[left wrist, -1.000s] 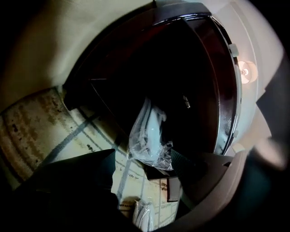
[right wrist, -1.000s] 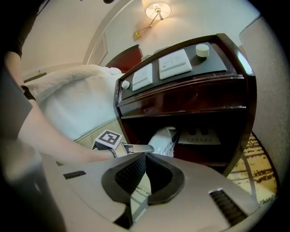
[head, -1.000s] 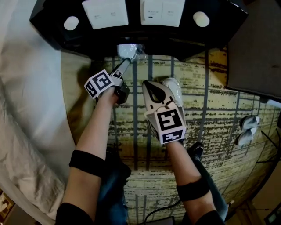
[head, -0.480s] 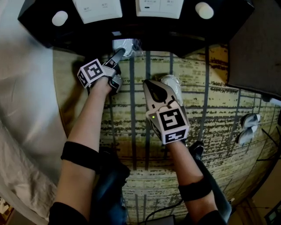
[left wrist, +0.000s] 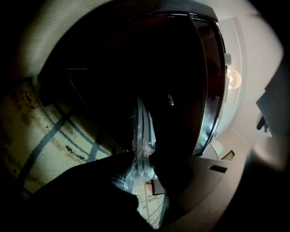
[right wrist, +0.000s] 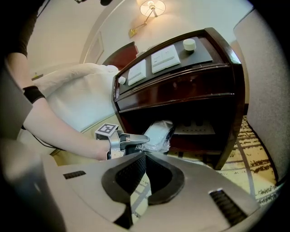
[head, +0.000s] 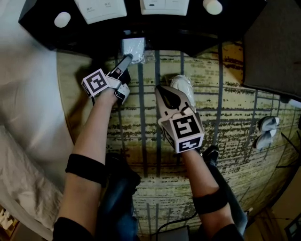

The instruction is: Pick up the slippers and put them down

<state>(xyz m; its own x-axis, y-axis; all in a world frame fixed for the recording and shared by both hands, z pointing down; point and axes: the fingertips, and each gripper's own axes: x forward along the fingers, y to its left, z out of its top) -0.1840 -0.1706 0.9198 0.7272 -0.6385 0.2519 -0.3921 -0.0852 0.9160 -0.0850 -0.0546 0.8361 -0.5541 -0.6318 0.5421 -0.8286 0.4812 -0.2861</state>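
A clear plastic packet of white slippers [head: 133, 47] sits at the open bottom of the dark nightstand [head: 42, 33]. My left gripper [head: 128, 58] reaches in from the left. Its jaws have just been closing and now pinch the packet's near edge. In the left gripper view, the crinkled packet [left wrist: 141, 136] stands between the dark jaws. The right gripper view shows the packet [right wrist: 158, 134] held by the left gripper [right wrist: 144, 138]. My right gripper [head: 162, 90] hovers over the carpet, shut and empty. A white slipper [head: 183, 89] lies beside it.
A bed with pale bedding [head: 28, 103] runs along the left. The nightstand top carries white switch panels [head: 101, 8]. Another pair of white slippers [head: 265, 132] lies on the patterned carpet at the right. A dark mat [head: 273, 47] fills the upper right corner.
The left gripper has shifted a little left and its jaws have closed on the packet's edge. The right gripper has barely moved.
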